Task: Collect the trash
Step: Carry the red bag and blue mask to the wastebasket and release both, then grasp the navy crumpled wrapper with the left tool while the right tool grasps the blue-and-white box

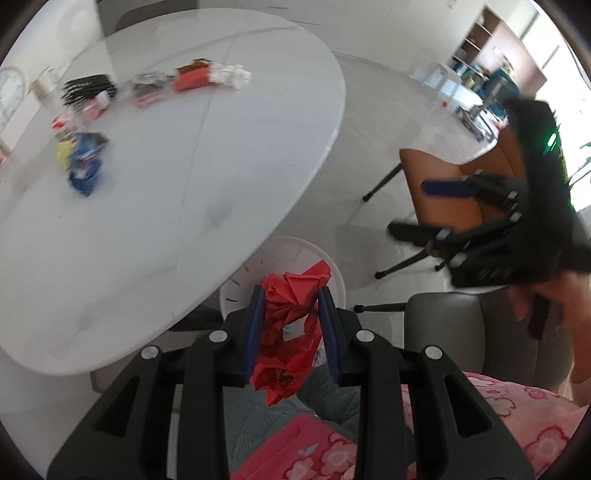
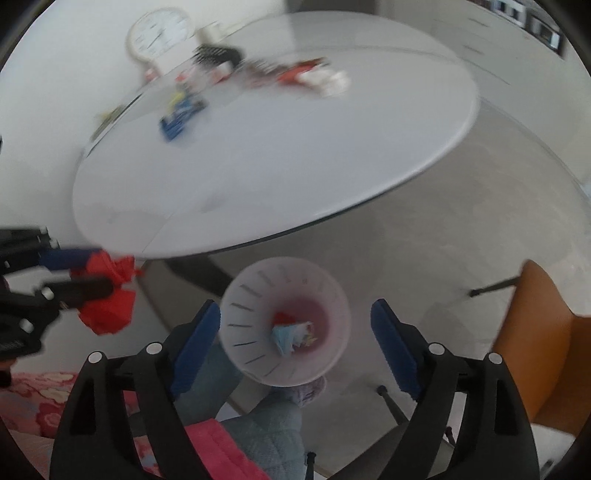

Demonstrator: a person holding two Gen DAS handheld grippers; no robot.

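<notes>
My left gripper (image 1: 291, 325) is shut on a crumpled red wrapper (image 1: 291, 332) and holds it above the white bin (image 1: 266, 258) on the floor by the table edge. In the right wrist view the same wrapper (image 2: 107, 299) hangs at the left, in the left gripper (image 2: 92, 273). My right gripper (image 2: 295, 339) is open and empty, right above the white bin (image 2: 251, 306), which holds a few scraps (image 2: 295, 332). More trash lies on the white table: a blue and yellow packet (image 1: 83, 158), a red and white wrapper (image 1: 207, 75) and a dark packet (image 1: 147, 86).
A round white table (image 1: 184, 184) fills the left. An orange chair (image 1: 443, 192) and a grey chair (image 1: 450, 328) stand at the right. My right gripper (image 1: 436, 206) shows there too. A clock (image 2: 159, 31) leans behind the table. The person's legs are below.
</notes>
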